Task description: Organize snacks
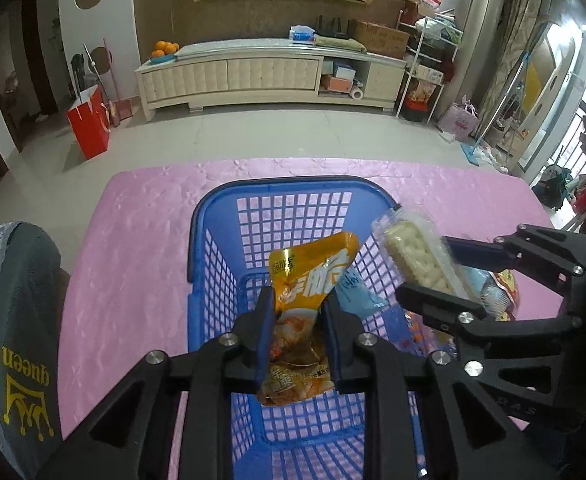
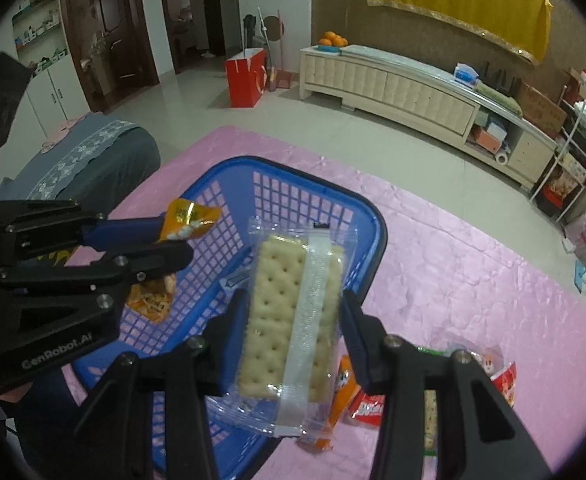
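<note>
A blue plastic mesh basket (image 1: 253, 216) (image 2: 305, 196) stands on the pink tablecloth (image 1: 141, 264). My left gripper (image 1: 299, 300) is shut on an orange snack packet (image 1: 313, 272) and holds it above the basket; it shows in the right wrist view (image 2: 173, 242) with the packet (image 2: 189, 220). My right gripper (image 2: 293, 304) is shut on a clear-wrapped cracker pack (image 2: 289, 320) above the basket's right rim; it shows in the left wrist view (image 1: 429, 268) with the pack (image 1: 413, 256). A light blue packet (image 1: 357, 292) lies inside the basket.
Several loose snack packets (image 2: 373, 400) lie on the tablecloth right of the basket. A grey cushioned seat (image 1: 13, 320) stands at the table's left. Beyond the table are tiled floor, a red bag (image 1: 89, 120) and a long cream cabinet (image 1: 269, 76).
</note>
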Action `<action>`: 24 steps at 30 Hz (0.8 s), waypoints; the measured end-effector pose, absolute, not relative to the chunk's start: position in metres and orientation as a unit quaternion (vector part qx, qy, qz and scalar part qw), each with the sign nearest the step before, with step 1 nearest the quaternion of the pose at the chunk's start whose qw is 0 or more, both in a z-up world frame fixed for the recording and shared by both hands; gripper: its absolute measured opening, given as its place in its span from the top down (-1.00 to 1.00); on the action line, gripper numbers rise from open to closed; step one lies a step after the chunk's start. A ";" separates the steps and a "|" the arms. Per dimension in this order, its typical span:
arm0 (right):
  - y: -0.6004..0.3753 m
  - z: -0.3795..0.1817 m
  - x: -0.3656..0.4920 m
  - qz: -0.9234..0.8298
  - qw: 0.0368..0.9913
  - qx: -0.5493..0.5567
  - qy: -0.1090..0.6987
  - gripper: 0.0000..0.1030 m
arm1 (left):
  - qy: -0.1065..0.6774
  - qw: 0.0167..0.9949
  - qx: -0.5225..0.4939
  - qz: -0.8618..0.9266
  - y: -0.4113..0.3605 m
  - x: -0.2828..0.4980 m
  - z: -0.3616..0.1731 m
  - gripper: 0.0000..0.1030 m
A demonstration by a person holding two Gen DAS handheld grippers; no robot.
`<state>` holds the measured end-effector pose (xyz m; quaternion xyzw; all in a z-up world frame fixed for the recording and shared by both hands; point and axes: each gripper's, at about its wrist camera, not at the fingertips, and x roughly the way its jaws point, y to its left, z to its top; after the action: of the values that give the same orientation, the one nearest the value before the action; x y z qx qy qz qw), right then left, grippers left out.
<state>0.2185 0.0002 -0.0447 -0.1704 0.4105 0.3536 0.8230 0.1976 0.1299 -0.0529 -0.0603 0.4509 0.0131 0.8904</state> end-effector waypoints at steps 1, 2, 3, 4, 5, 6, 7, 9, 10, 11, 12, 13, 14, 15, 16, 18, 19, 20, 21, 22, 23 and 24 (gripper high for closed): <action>0.001 -0.045 0.221 0.350 0.824 -0.169 0.412 0.03 | 0.453 0.890 -0.058 0.011 0.131 0.204 -0.056 0.54; 0.000 -0.046 0.225 0.346 0.826 -0.169 0.413 0.03 | 0.452 0.890 -0.055 0.010 0.133 0.209 -0.057 0.49; -0.002 -0.046 0.227 0.342 0.828 -0.167 0.413 0.03 | 0.444 0.894 -0.048 0.015 0.135 0.213 -0.057 0.31; -0.002 -0.046 0.230 0.340 0.828 -0.166 0.413 0.03 | 0.436 0.899 -0.044 0.018 0.137 0.216 -0.057 0.05; -0.003 -0.046 0.232 0.339 0.829 -0.163 0.415 0.03 | 0.429 0.902 -0.046 0.017 0.140 0.218 -0.056 -0.07; -0.004 -0.046 0.234 0.339 0.828 -0.161 0.416 0.03 | 0.427 0.903 -0.049 0.011 0.142 0.220 -0.056 -0.34; -0.005 -0.046 0.235 0.339 0.829 -0.160 0.416 0.03 | 0.426 0.903 -0.051 0.009 0.143 0.220 -0.056 -0.46; -0.006 -0.044 0.235 0.337 0.829 -0.163 0.415 0.03 | 0.425 0.904 -0.047 0.009 0.145 0.218 -0.055 -0.46; -0.005 -0.043 0.235 0.337 0.829 -0.164 0.415 0.03 | 0.424 0.904 -0.046 0.012 0.146 0.216 -0.055 -0.46; -0.005 -0.042 0.235 0.336 0.830 -0.164 0.414 0.03 | 0.425 0.904 -0.049 0.018 0.149 0.213 -0.054 -0.46; -0.005 -0.041 0.234 0.336 0.830 -0.163 0.413 0.03 | 0.426 0.903 -0.053 0.020 0.151 0.211 -0.054 -0.46; -0.004 -0.039 0.234 0.337 0.830 -0.161 0.413 0.03 | 0.427 0.902 -0.058 0.021 0.154 0.210 -0.054 -0.46; -0.004 -0.038 0.234 0.339 0.830 -0.160 0.413 0.03 | 0.429 0.901 -0.062 0.022 0.157 0.206 -0.053 -0.46; -0.003 -0.036 0.232 0.340 0.830 -0.160 0.412 0.03 | 0.429 0.901 -0.064 0.023 0.159 0.203 -0.053 -0.46; -0.001 -0.034 0.229 0.341 0.830 -0.161 0.411 0.03 | 0.428 0.901 -0.065 0.026 0.161 0.201 -0.051 -0.46; 0.003 -0.032 0.226 0.344 0.830 -0.163 0.408 0.03 | 0.425 0.902 -0.066 0.028 0.163 0.193 -0.049 -0.46; 0.005 -0.031 0.223 0.346 0.829 -0.164 0.407 0.03 | 0.425 0.902 -0.065 0.028 0.164 0.190 -0.048 -0.46; 0.008 -0.030 0.222 0.348 0.829 -0.164 0.407 0.03 | 0.425 0.902 -0.063 0.029 0.164 0.187 -0.047 -0.46; 0.010 -0.029 0.220 0.349 0.828 -0.165 0.406 0.03 | 0.426 0.902 -0.060 0.029 0.165 0.184 -0.046 -0.46; 0.014 -0.028 0.218 0.351 0.828 -0.166 0.406 0.03 | 0.425 0.903 -0.059 0.029 0.166 0.181 -0.045 -0.46; 0.016 -0.027 0.217 0.352 0.827 -0.168 0.404 0.03 | 0.424 0.903 -0.058 0.029 0.167 0.180 -0.044 -0.46; 0.018 -0.027 0.216 0.354 0.827 -0.170 0.403 0.03 | 0.423 0.904 -0.058 0.030 0.168 0.178 -0.043 -0.46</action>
<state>0.2156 0.0184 -0.0269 -0.1699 0.4032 0.3537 0.8267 0.1776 0.1685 -0.0429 -0.0577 0.4232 0.0304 0.9037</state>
